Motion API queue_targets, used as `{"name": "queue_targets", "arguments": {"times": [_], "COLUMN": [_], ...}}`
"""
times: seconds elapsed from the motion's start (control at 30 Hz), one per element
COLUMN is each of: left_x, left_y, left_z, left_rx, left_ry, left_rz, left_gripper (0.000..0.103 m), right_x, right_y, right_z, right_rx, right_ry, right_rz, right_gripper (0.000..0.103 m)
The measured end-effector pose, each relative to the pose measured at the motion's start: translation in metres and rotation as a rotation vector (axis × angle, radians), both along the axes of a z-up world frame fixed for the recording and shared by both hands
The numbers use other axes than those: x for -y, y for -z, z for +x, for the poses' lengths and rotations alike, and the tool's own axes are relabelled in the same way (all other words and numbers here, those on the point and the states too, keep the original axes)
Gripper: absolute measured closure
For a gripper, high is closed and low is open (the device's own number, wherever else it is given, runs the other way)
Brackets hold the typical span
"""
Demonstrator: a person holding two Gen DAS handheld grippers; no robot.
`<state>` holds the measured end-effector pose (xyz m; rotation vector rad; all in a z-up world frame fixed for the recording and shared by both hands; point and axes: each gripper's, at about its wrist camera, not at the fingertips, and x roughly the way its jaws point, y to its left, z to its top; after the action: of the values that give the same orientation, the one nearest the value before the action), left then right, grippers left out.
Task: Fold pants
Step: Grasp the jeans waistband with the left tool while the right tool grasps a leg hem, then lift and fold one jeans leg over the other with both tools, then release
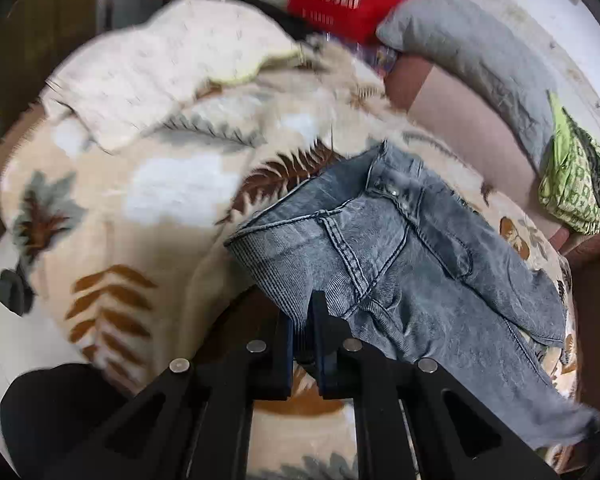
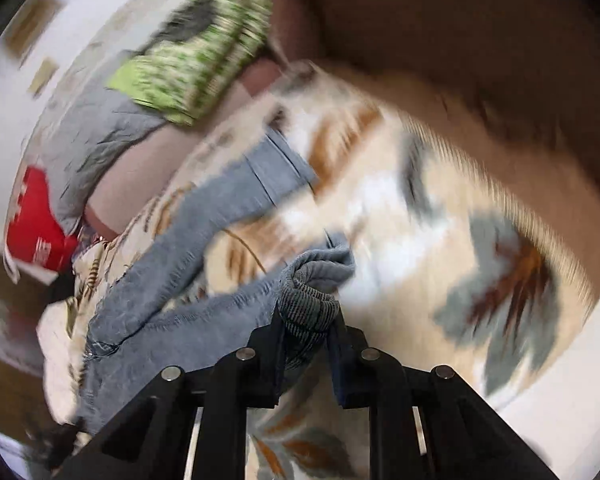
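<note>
Had left gripper [image 1: 303,312] clamped on ribbed waistband of jeans [image 1: 400,264]. Jeans lay on leaf-print blanket [image 1: 132,216], near its edge by pink sofa seat [image 1: 460,120]. Waist end pointed at my left gripper, long axis running from there away along that edge. Right gripper [image 2: 306,316] pinched bunched ribbed denim, rest of jeans [image 2: 204,312] trailing off left. Right view badly blurred. Green patterned bag [image 1: 576,184] sat beside grey cushion [image 1: 472,52].
</note>
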<state>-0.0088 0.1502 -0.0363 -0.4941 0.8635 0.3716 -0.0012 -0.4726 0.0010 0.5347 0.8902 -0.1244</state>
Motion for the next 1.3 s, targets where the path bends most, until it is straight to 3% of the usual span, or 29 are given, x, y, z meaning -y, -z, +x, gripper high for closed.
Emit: {"name": "queue_targets", "arguments": {"times": [0.07,0.17,0.2,0.23,0.27,0.3,0.33,0.47,0.5,0.57,0.6,0.63,0.67,0.7,0.73,0.8,0.9,1.03,1.17,1.23,1.3], "left_x": [0.013,0.018,0.016,0.015,0.014,0.016,0.017,0.035,0.043,0.056,0.061,0.065,0.068,0.069,0.069,0.066,0.058,0.032,0.001,-0.006,0.0], "left_y": [0.015,0.044,0.04,0.03,0.021,0.012,-0.003,-0.042,-0.045,-0.039,-0.029,-0.012,0.006,0.035,0.045,0.029,-0.005,-0.023,0.002,0.018,0.026], "left_z": [-0.007,-0.005,-0.007,-0.008,-0.008,-0.009,-0.01,-0.005,0.0,0.009,0.017,0.024,0.03,0.041,0.039,0.033,0.041,0.082,0.138,0.158,0.168], "left_rx": [-0.053,-0.148,-0.139,-0.139,-0.131,-0.12,-0.086,0.023,0.04,0.026,0.008,-0.032,-0.097,-0.219,-0.214,-0.162,-0.073,-0.038,-0.084,-0.139,-0.154], "left_ry": [0.023,0.03,0.02,0.014,0.008,-0.001,-0.009,0.048,0.086,0.144,0.178,0.209,0.23,0.27,0.29,0.275,0.259,0.212,0.127,0.116,0.165], "left_rz": [0.012,0.0,0.004,0.034,0.059,0.089,0.122,0.183,0.19,0.203,0.201,0.195,0.195,0.194,0.212,0.245,0.221,0.168,-0.027,-0.049,-0.064], "left_gripper": [0.094,0.086,0.08,0.065,0.057,0.046,0.045,0.041,0.039,0.039,0.036,0.026,0.024,0.023,0.019,0.019,0.019,0.019,0.019,0.021,0.026], "right_x": [-0.002,0.011,0.015,0.017,0.019,0.021,0.023,0.016,0.008,-0.001,-0.003,-0.004,0.001,0.005,0.01,0.011,0.01,0.022,0.037,0.041,0.039], "right_y": [-0.001,0.051,0.072,0.079,0.073,0.067,0.057,0.01,0.0,0.002,0.014,0.03,0.063,0.084,0.091,0.071,0.035,0.033,0.056,0.065,0.073], "right_z": [0.0,0.007,0.005,0.001,-0.006,-0.008,-0.01,-0.007,-0.002,0.01,0.017,0.024,0.034,0.038,0.039,0.041,0.063,0.121,0.174,0.19,0.201], "right_rx": [-0.004,-0.198,-0.292,-0.305,-0.258,-0.272,-0.255,-0.078,-0.021,0.007,0.0,-0.038,-0.161,-0.256,-0.248,-0.218,-0.134,-0.117,-0.147,-0.169,-0.183], "right_ry": [-0.012,-0.002,-0.009,-0.015,-0.013,0.003,0.023,0.001,-0.045,-0.123,-0.164,-0.174,-0.153,-0.125,-0.108,-0.123,-0.148,-0.119,-0.041,-0.024,-0.027], "right_rz": [-0.103,-0.063,-0.031,-0.013,-0.025,-0.06,-0.078,-0.052,-0.007,0.086,0.158,0.196,0.225,0.233,0.257,0.238,0.176,0.193,0.195,0.225,0.22], "right_gripper": [0.083,0.074,0.073,0.071,0.051,0.037,0.026,0.025,0.024,0.021,0.02,0.02,0.02,0.023,0.023,0.023,0.023,0.023,0.023,0.023,0.023]}}
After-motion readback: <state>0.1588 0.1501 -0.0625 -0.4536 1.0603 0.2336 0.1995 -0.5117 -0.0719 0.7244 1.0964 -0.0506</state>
